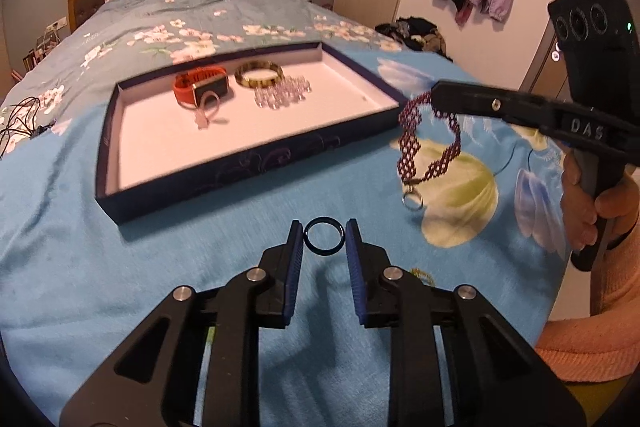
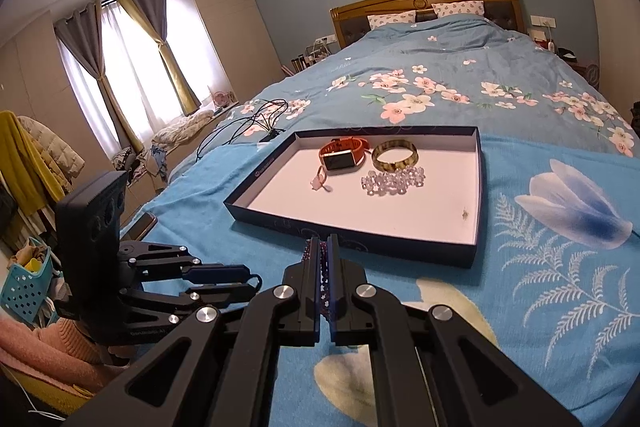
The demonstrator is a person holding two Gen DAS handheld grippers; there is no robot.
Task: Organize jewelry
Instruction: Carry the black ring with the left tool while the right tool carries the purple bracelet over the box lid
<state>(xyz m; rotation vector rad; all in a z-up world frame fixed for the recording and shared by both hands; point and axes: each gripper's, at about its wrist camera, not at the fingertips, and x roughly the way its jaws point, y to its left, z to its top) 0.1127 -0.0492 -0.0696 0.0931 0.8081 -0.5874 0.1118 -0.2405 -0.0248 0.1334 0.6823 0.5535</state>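
Across the bed, your tray (image 1: pixel 248 163) at mid-frame is already holding four pieces; your right tool (image 2: pixel 323 259) is clamping the beaded bracelet (image 1: pixel 416 135), your left tool (image 1: pixel 323 239) is gripping the dark ring (image 1: pixel 323 238), both still outside

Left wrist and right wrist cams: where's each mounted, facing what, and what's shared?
Left wrist: on the left gripper, facing the headboard; its fingers bracket a dark ring. The right gripper dangles a beaded bracelet.
Right wrist: on the right gripper, facing the headboard; the left gripper sits lower left.
Shared: tray, orange watch.
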